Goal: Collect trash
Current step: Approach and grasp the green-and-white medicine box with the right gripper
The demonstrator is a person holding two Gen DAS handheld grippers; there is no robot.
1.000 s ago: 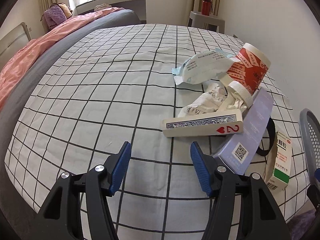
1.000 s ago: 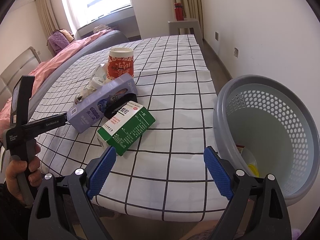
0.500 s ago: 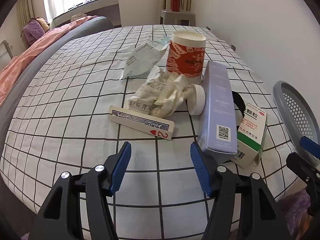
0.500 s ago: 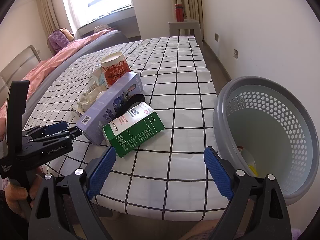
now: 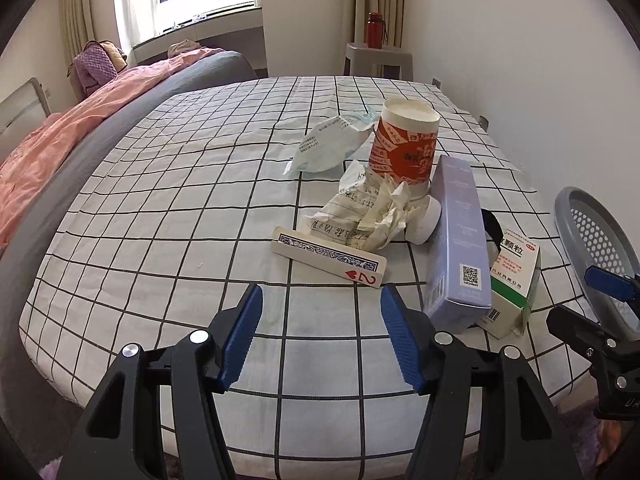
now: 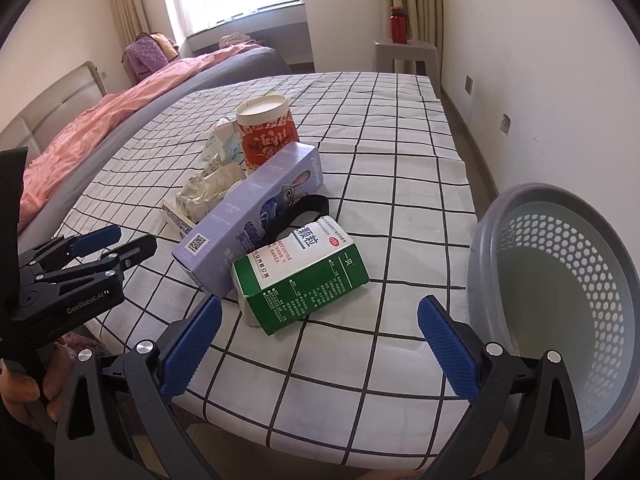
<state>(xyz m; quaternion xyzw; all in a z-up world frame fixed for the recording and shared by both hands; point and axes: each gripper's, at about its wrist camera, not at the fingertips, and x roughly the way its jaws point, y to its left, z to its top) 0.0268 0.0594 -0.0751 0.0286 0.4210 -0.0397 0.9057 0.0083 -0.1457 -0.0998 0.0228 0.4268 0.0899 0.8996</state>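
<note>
Lying just ahead of the right hand-held gripper (image 6: 318,340), whose empty jaws are opening wide, the green medicine box (image 6: 304,276) points its long axis toward the grey basket (image 6: 560,300). Left hand-held gripper (image 5: 320,340), half open and empty, sits farther from that box

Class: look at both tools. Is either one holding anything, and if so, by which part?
Nothing is held. The left tool is open and empty; the right tool's jaws are opening with nothing between them.

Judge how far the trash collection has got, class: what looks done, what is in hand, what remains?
Done: little that shows; the grey basket looks nearly empty. In hand: nothing. The left gripper is open, and the right gripper is opening, with nothing between its pads. Left: the green box, purple box, cup, crumpled paper and card box.
</note>
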